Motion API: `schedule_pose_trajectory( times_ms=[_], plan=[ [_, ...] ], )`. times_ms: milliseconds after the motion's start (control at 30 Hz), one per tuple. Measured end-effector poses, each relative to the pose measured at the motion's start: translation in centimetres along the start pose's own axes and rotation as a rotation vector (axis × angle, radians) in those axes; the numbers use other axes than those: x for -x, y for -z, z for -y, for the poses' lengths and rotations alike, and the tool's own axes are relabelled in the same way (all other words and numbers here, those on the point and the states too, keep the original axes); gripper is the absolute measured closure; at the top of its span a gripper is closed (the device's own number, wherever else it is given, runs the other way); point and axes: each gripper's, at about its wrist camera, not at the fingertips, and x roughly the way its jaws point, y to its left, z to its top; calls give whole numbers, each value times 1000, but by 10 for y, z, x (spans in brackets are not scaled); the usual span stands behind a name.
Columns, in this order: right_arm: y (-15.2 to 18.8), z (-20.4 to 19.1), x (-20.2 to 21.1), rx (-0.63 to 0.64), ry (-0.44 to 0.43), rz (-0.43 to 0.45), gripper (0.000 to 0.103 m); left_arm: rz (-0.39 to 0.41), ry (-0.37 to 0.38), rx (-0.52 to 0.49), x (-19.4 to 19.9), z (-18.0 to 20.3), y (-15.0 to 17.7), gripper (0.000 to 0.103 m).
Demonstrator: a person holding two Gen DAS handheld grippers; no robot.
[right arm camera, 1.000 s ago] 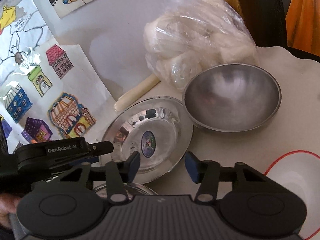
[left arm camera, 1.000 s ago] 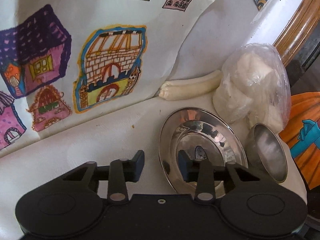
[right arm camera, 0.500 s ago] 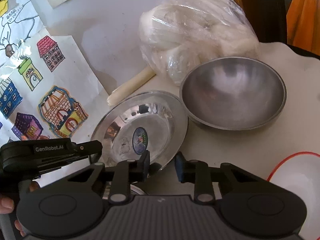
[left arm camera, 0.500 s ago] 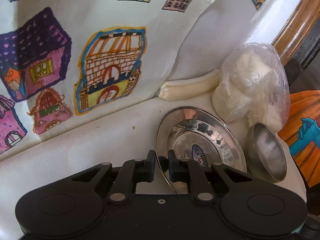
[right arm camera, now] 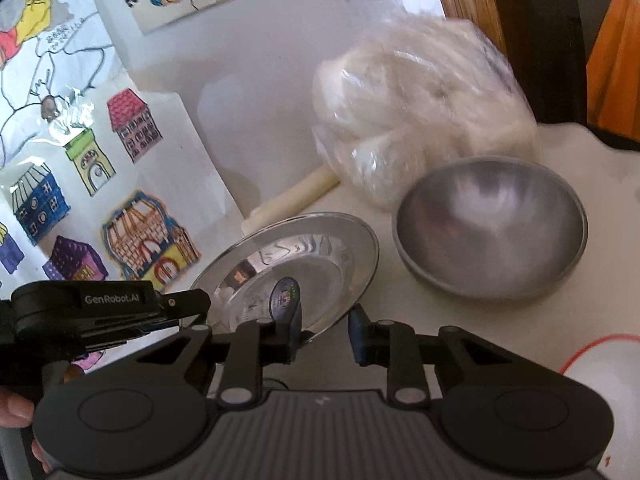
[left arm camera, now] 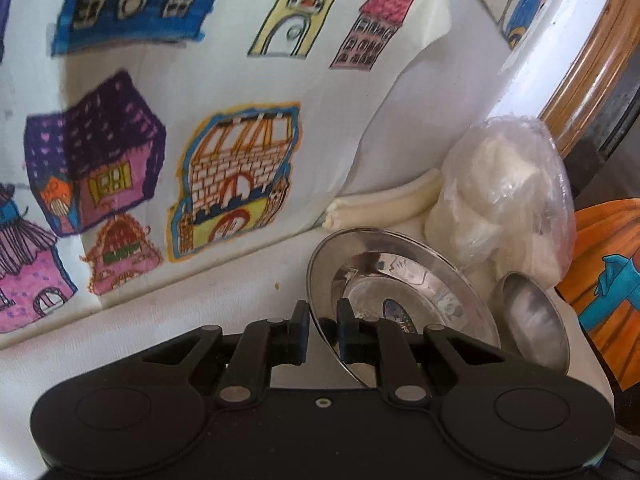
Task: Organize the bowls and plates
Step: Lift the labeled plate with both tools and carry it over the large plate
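Observation:
A shiny steel plate [left arm camera: 400, 280] with a round sticker stands tipped up off the white table. My left gripper [left arm camera: 323, 330] is shut on its near rim, one pad on each face. In the right wrist view the same plate [right arm camera: 312, 256] slopes up to the left. There the left gripper [right arm camera: 196, 306] holds its left edge. My right gripper [right arm camera: 325, 334] pinches its near right rim, one finger over the plate and one beneath. A matt steel bowl [right arm camera: 492, 232] sits upright just right of the plate, and it also shows in the left wrist view [left arm camera: 532, 320].
A clear bag of white lumps [right arm camera: 420, 112] and a pale roll [right arm camera: 296, 196] lie behind the plate against the wall. Children's house drawings [left arm camera: 240, 180] hang at the left. A white plate with a red rim [right arm camera: 600, 364] is at the lower right. Orange cloth [left arm camera: 612, 260] borders the table's right edge.
Both grippers have closed from open onto the steel plate's rim. The plate, flat on the table before, now tilts up.

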Motion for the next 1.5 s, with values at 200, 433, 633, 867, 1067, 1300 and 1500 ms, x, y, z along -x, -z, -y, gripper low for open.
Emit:
schedule_pose_trajectory(
  times_ms=[200, 433, 633, 867, 1067, 1300, 1500],
  plan=[
    [3, -3, 15, 21, -6, 29, 75, 20, 18, -3, 19, 0, 1, 88],
    [11, -8, 45, 51, -20, 86, 75, 64, 50, -12, 50, 0, 12, 88],
    [27, -13, 72, 84, -32, 128, 75, 96, 65, -27, 77, -2, 27, 88],
    [50, -17, 98, 84, -27, 162, 75, 106, 78, -34, 94, 5, 49, 87],
    [68, -21, 114, 80, -15, 169, 75, 109, 75, -36, 106, 6, 68, 87],
    [87, -20, 122, 54, -26, 144, 75, 81, 61, -39, 114, 0, 83, 87],
    [101, -21, 124, 34, -34, 112, 75, 44, 43, -45, 117, -6, 91, 87]
  ],
)
